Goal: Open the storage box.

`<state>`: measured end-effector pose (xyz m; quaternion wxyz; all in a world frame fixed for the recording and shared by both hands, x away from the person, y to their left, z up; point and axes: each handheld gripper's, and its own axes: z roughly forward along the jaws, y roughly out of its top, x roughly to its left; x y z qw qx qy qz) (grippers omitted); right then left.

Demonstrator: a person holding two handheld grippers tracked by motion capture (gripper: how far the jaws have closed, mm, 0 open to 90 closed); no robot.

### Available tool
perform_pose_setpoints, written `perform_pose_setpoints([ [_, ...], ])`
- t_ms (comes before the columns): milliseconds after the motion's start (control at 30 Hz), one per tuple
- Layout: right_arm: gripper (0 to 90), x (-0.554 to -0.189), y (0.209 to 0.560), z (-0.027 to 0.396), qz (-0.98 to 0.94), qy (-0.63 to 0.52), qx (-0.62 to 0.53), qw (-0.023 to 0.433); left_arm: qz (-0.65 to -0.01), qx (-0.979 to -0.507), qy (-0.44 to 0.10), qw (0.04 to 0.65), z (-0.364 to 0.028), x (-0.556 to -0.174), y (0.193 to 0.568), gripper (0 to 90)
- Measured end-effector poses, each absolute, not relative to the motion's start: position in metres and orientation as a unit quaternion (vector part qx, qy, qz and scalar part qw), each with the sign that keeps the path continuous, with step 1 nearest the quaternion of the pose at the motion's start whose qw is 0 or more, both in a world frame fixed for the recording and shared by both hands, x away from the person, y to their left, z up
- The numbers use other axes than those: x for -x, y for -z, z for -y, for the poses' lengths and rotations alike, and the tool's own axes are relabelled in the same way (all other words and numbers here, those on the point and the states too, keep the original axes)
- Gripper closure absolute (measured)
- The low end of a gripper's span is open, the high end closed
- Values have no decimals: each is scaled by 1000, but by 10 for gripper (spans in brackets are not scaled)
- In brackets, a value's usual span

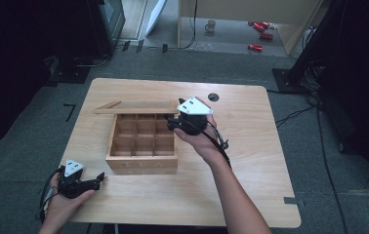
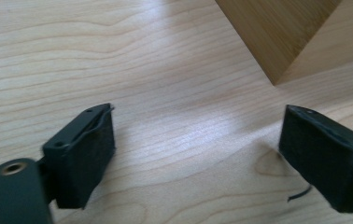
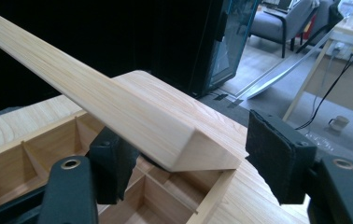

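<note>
A wooden box [image 1: 142, 163] with several empty compartments stands mid-table. Its flat lid [image 1: 138, 107] is raised along the far side. My right gripper [image 1: 173, 122] is at the lid's right end, above the box's far right corner. In the right gripper view the lid [image 3: 118, 107] slants up to the left, its corner lying between the open jaws of this gripper [image 3: 188, 144]; one jaw sits under the lid, the other stands apart from it. The compartments [image 3: 25, 154] show below. My left gripper [image 1: 99, 179] rests open near the table's front left, and its jaws [image 2: 198, 126] face the box corner [image 2: 277, 32].
The wooden table [image 1: 251, 146] has a round cable hole [image 1: 213, 96] at the back and a strip of tape [image 1: 290, 200] near its front right edge. On the floor beyond it are a mug [image 1: 211, 25] and red cans [image 1: 260, 27]. Dark equipment stands on both sides.
</note>
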<state>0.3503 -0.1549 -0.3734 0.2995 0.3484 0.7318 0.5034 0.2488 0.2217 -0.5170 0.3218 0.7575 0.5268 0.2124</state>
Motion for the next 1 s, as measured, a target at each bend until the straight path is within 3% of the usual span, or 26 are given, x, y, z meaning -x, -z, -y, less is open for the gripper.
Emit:
perform_pose_setpoints([
  [133, 460, -365, 375, 154, -733, -503, -353, 291, -528, -756, -211, 325, -222, -249, 517, 128],
  [1000, 632, -439, 351, 161, -709, -520, -385, 280, -525, -758, -206, 329, -222, -251, 517, 139],
])
